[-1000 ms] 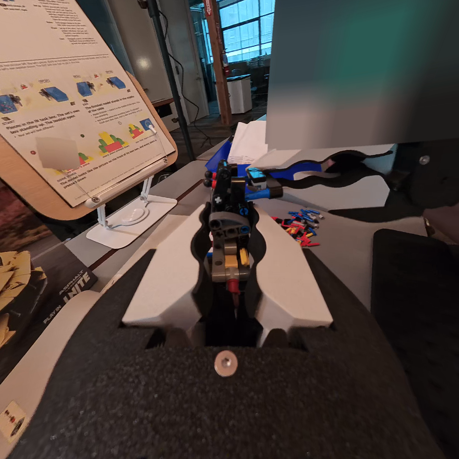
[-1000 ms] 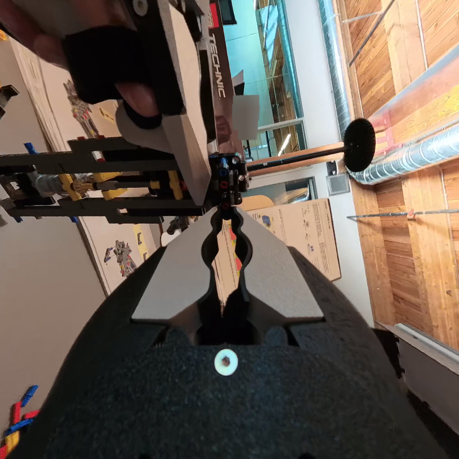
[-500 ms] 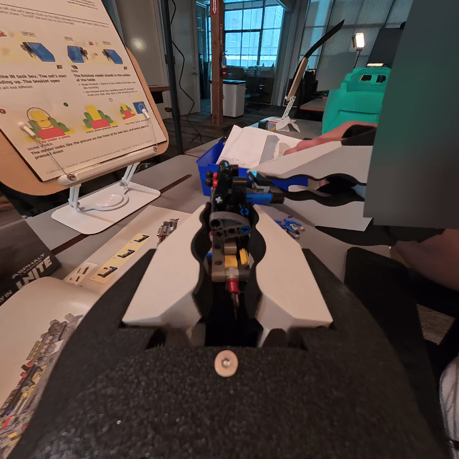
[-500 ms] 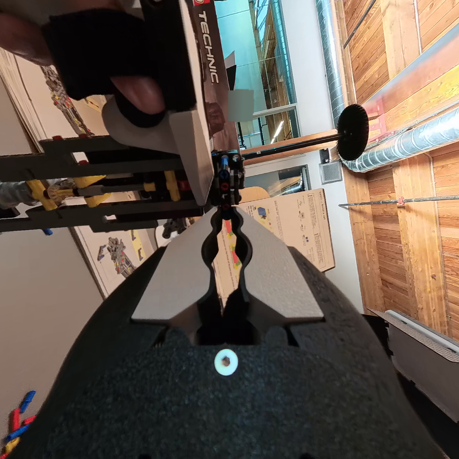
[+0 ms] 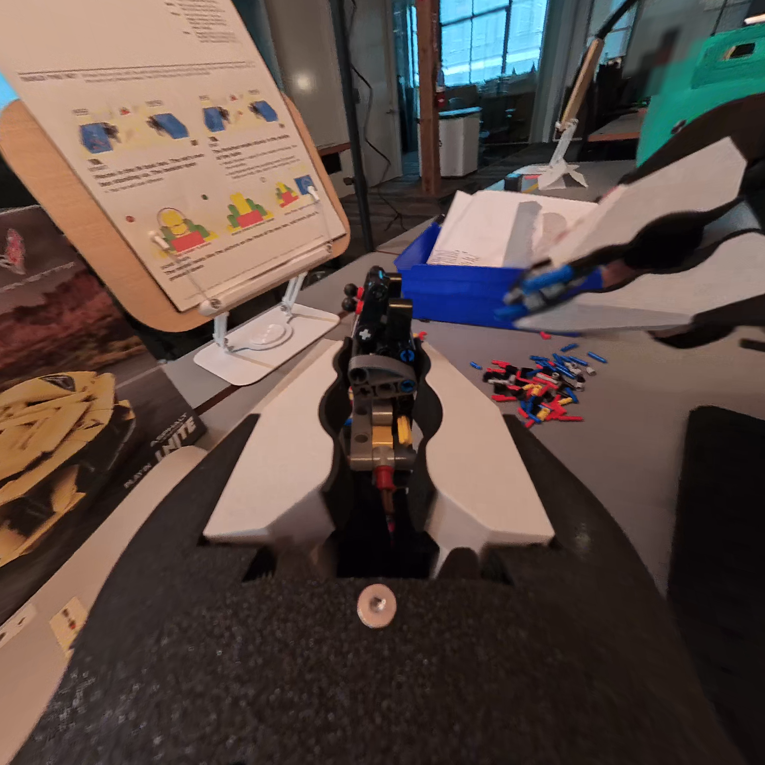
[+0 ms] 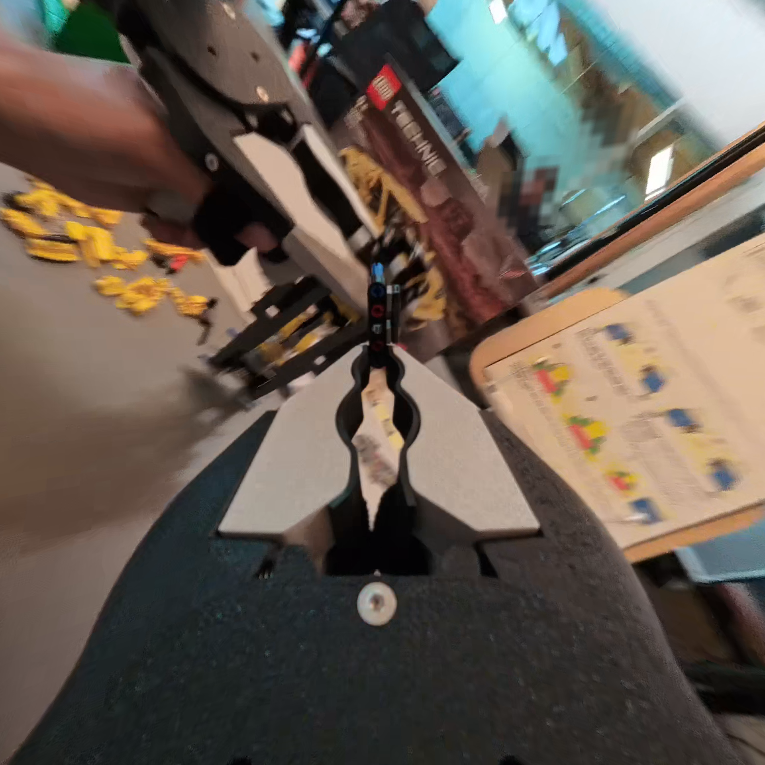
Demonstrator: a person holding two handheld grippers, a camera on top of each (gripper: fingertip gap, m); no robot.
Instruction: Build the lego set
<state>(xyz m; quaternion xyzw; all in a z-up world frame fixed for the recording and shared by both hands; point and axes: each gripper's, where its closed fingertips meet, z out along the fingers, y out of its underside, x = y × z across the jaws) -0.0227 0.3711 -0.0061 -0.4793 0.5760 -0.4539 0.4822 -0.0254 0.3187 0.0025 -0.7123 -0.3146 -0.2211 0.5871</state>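
only the right wrist view shows yellow pieces [image 6: 103, 244] scattered.

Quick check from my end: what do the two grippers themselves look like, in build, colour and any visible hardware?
Both match. The left gripper has a black, grainy-textured body, a silver screw at its centre, and two light grey angular fingers with wavy black inner pads. The right gripper has the same build: grey fingers and a silver screw. No cables or markings show.
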